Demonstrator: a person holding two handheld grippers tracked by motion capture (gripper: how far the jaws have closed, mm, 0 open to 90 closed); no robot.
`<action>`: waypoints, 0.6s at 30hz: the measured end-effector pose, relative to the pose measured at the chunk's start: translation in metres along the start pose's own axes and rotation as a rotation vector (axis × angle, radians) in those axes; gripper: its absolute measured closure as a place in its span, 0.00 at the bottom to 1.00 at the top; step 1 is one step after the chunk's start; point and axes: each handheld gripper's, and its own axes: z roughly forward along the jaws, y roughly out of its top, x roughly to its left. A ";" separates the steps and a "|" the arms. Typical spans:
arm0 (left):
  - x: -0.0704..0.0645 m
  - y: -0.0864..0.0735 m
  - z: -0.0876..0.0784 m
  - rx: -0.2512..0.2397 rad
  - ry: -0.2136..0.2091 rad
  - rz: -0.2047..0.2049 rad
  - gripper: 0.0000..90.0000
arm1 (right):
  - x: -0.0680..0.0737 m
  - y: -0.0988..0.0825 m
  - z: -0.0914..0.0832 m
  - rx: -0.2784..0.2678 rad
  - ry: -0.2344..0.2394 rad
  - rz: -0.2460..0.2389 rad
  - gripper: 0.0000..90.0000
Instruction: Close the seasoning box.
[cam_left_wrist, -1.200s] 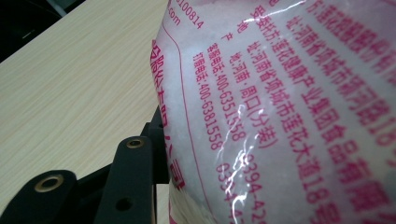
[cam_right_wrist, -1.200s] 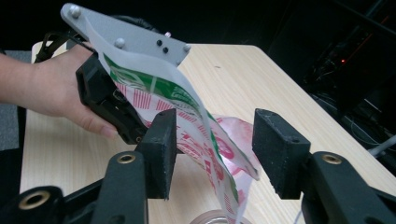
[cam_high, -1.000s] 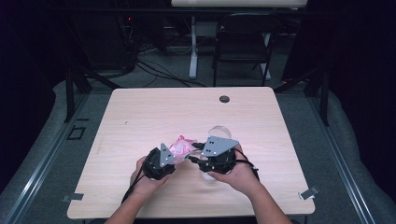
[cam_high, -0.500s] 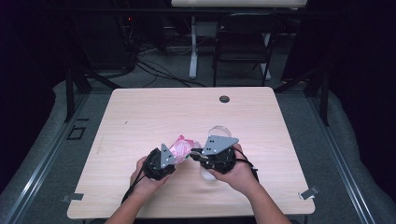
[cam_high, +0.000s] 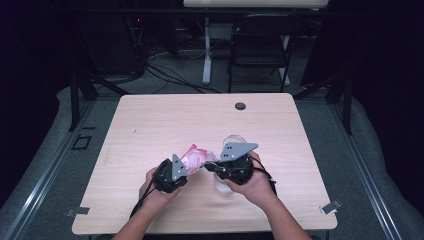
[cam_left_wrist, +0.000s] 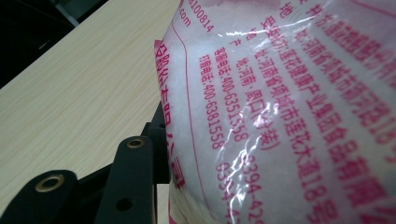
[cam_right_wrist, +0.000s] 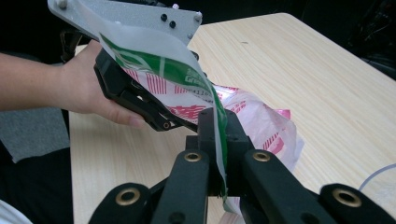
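**Both grippers hold one bag**

We see the left gripper (cam_high: 192, 167) clamped on the pink-printed plastic bag (cam_high: 194, 156), held above the wooden table (cam_high: 150, 125). The right gripper (cam_right_wrist: 218, 140) pinches the bag's green-striped edge. Just beside it stands a clear cup (cam_high: 235, 139).

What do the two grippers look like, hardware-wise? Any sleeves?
Left gripper and right gripper both have matte black bodies, each topped by a grey three-cornered plate with small dark screw holes. The right gripper view shows black jaws with brass-coloured pivot rivets. A black cable trails from each. Forearms are bare, no sleeves in sight.
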 end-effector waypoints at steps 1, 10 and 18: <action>0.000 0.000 0.000 -0.003 0.003 0.000 0.66 | -0.001 0.000 0.000 -0.003 0.006 0.013 1.00; -0.003 0.002 -0.002 0.000 0.039 0.033 0.66 | -0.007 -0.003 -0.002 -0.001 0.050 0.088 1.00; -0.003 0.009 -0.006 -0.010 0.083 0.073 0.66 | -0.012 -0.007 -0.006 -0.004 0.089 0.095 1.00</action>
